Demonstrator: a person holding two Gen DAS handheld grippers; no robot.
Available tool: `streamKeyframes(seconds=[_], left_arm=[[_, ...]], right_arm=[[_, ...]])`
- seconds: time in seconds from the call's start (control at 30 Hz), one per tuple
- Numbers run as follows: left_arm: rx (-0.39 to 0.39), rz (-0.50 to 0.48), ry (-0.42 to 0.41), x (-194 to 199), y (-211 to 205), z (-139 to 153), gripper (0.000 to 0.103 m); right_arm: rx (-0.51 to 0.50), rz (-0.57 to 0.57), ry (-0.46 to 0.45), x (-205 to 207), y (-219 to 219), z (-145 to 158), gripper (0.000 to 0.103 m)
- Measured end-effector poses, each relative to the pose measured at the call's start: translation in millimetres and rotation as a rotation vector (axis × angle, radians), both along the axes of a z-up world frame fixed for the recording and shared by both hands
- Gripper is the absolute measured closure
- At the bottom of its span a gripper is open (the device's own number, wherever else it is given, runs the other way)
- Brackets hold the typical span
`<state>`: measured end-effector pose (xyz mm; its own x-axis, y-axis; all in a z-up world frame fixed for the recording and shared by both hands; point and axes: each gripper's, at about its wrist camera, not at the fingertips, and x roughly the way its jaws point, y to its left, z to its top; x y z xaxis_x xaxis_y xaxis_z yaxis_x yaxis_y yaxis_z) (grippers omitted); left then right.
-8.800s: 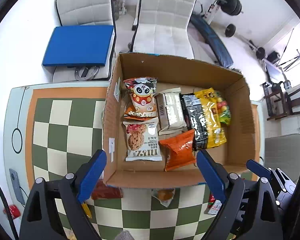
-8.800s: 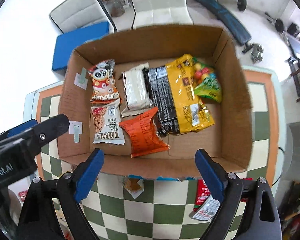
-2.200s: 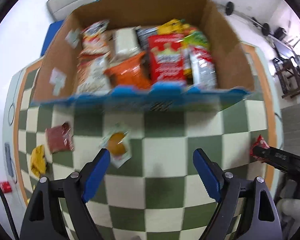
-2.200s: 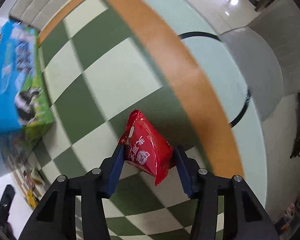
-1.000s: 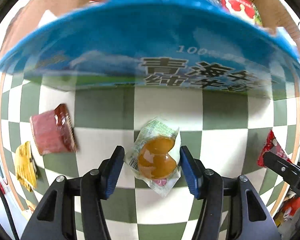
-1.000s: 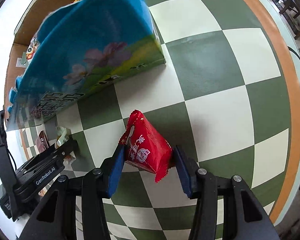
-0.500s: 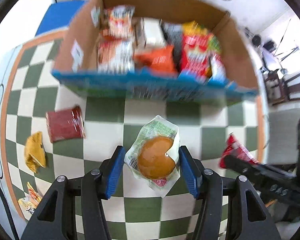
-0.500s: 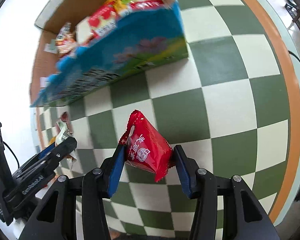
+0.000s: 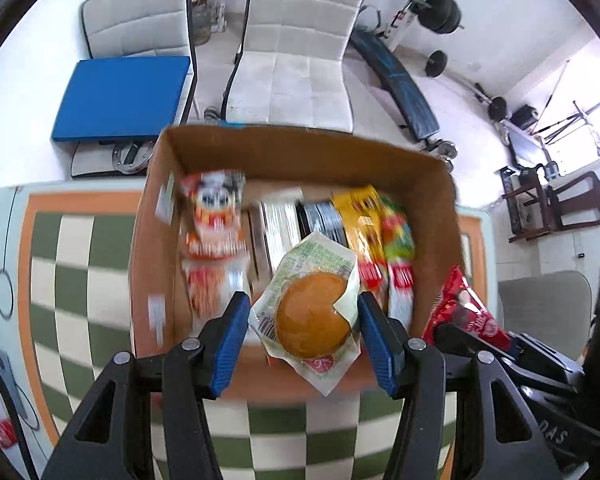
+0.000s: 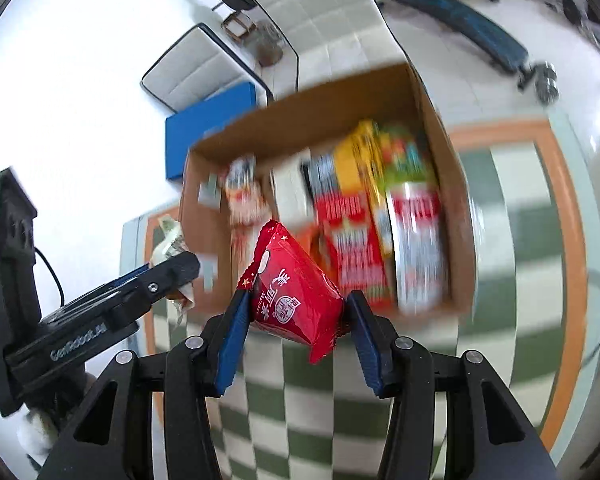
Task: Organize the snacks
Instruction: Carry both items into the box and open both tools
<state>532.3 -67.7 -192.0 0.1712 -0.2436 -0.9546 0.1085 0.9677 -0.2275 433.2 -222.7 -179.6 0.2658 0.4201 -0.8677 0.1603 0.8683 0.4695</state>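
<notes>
box: open brown cardboard box [image 9: 436,184] on the green-and-cream checkered desk [image 9: 76,248]; already holds a row of packets: panda-print bag [image 9: 214,204], white pack [image 9: 278,220], black pack [image 9: 324,216], yellow bag [image 9: 360,212], red-and-silver packs [image 10: 348,240]. Contents blurred, no exact count.
left gripper [image 9: 302,330]: jaws pinching a clear-wrapped round orange-brown pastry [image 9: 312,316], held above the box's near wall, not yet released.
right gripper [image 10: 294,316]: jaws clamped on a small red foil snack packet [image 10: 296,292], held up short of the box's near edge, over the desk.
done: most snacks look boxed; both current items picked up and carried to the box.
left: drop pastry and red packet into free spots. My read: space is tight, near row or the right side looks likeliest.
leftovers: something red at the desk's lower-left edge [image 9: 2,434] in the left view; can't tell if it's a snack. Rest of the desk mostly hidden behind the grippers, so further strays can't be ruled out.
</notes>
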Motion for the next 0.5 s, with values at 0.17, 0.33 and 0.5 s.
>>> streamKeyframes(seconds=[0.17,0.33,0.5], left_arm=[[0.032,-0.021,0.071,65,-7,-31,0.05],[0.057,-0.038,0.124,100,-14,-61,0.05],[0.069,-0.036,0.169,113,-13,-81,0.048]], right_arm=[[-0.077,0.021,0.007,84,6,-19,0.051],[-0.118,0.061,0.058,137,11,-54,0.051],[-0.144,0.098,0.093,162,18,-82,0.051]])
